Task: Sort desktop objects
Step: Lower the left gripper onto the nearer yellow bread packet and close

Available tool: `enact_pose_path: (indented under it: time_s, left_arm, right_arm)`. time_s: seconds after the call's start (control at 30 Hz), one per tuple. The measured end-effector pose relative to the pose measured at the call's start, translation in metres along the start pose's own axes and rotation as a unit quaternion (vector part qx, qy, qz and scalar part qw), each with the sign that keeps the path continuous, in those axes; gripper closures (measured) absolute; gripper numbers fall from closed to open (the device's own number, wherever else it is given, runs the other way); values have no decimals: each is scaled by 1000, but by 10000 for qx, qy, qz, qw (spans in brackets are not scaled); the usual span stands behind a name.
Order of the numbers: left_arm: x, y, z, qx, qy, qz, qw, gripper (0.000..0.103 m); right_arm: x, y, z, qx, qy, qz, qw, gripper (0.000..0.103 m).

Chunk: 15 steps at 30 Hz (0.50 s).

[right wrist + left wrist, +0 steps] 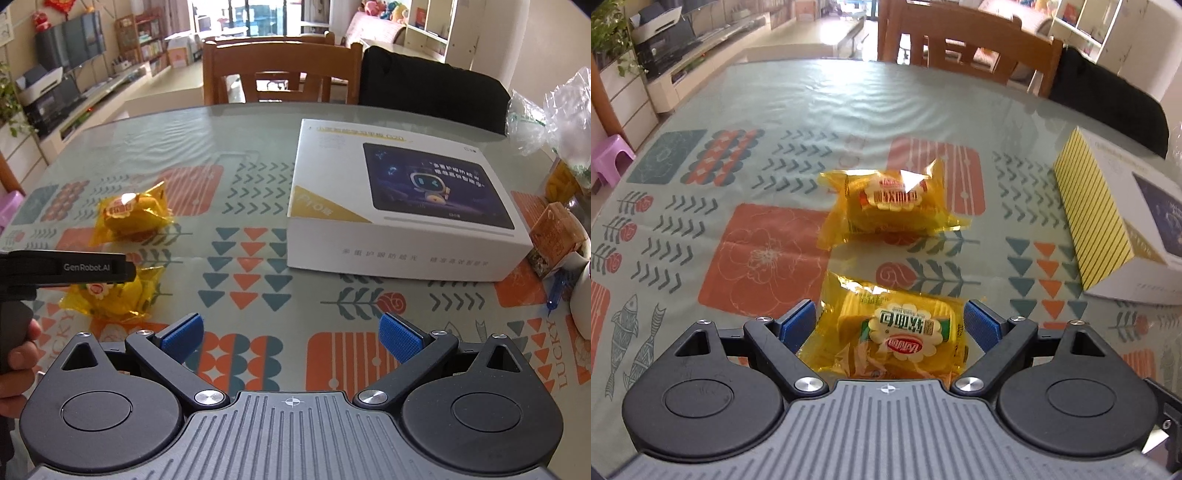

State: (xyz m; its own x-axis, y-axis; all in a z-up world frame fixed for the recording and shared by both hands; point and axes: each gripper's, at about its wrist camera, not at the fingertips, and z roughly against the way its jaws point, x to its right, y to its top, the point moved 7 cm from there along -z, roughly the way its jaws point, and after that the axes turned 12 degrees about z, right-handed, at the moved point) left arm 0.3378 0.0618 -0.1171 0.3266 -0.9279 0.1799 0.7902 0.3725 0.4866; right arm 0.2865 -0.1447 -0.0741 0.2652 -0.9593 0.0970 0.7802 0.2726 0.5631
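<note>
Nearest, left gripper point(890, 325) jaws straddle a yellow bread packet point(894, 332), apart; right gripper point(291, 332) jaws gape above the tabletop point(258, 155).

Two yellow bread packets lie on the table: the near bread packet point(897, 332) at six o'clock in the left wrist view, and the far bread packet point(890, 201) just above centre toward twelve. One white tablet box point(399, 199) sits at about one o'clock in the right wrist view. At three o'clock are one small orange carton point(554, 236) and one crumpled plastic bag point(554, 114).
</note>
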Motion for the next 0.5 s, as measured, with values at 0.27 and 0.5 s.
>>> enact_pose_path:
  time_s: [0.27,0.5]
  left_arm:
    - [2,-1,-6,22,-16,-189,9998,0]
    - [5,1,0,6,-128,-391,9992,0]
  right_arm:
    - [5,-6,3,-28,-29,-110,9999,0]
    - [5,-9,7,-14,-14,-109,9999,0]
